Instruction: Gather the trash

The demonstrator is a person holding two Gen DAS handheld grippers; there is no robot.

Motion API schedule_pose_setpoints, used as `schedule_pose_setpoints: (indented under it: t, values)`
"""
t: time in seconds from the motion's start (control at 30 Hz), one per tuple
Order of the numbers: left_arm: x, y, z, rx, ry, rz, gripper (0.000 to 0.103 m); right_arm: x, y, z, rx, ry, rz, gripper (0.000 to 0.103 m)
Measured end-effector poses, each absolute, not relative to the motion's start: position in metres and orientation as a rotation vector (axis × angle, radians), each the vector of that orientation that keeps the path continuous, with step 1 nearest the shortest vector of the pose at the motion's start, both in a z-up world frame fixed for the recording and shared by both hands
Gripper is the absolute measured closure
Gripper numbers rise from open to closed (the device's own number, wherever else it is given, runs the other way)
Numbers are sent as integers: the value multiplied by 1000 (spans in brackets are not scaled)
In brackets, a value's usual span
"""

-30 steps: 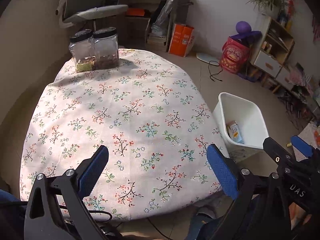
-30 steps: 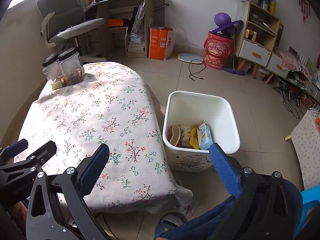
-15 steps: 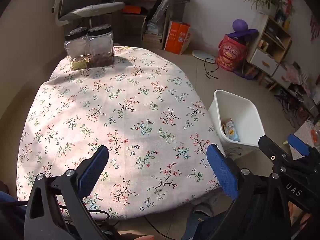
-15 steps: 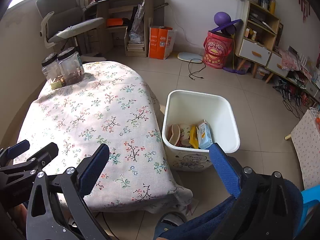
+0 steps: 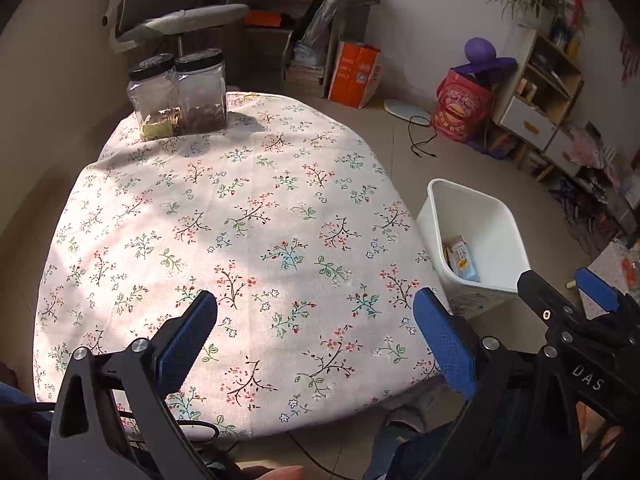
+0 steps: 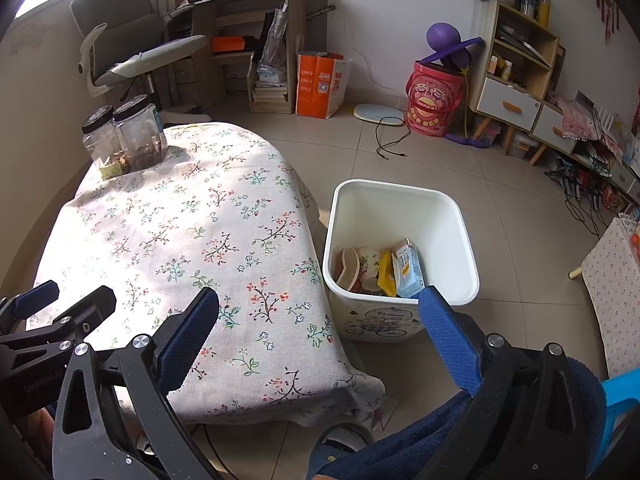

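A tiled living room is seen, with a table draped in a pale floral tablecloth (image 5: pixel 248 240) filling the foreground of both views. Above its near edge the left gripper (image 5: pixel 316 344) is held with its blue-padded jaws spread wide and nothing between them. The right gripper (image 6: pixel 320 336) is likewise held wide open and empty, one pad over the cloth's corner and the other in front of the bin. Just beside the table's right edge, on the floor, a white square plastic waste bin (image 6: pixel 460 236) is placed. Collected trash is seen inside it: a light blue drink carton (image 6: pixel 408 270), a crumpled yellow wrapper (image 6: pixel 386 274) touching it, and printed paper cups (image 6: pixel 360 268) to their left. At the far end of the cloth, two clear plastic jars with black lids (image 5: pixel 180 92) are stood touching each other. Beyond them a grey office chair (image 6: pixel 140 60) and a wooden desk (image 6: pixel 256 4) are seen.
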State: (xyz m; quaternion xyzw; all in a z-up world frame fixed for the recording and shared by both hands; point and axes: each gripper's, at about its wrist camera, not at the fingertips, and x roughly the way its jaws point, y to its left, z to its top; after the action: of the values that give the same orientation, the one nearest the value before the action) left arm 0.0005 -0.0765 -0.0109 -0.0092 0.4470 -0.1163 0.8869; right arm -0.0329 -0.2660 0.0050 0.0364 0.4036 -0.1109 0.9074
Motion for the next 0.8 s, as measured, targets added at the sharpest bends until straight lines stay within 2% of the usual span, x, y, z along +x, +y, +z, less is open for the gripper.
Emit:
schedule_pose_setpoints:
  t: [0.8]
  values:
    - [2, -77, -13, -10, 936, -242, 7, -32, -268, 5, 73, 835, -227, 7]
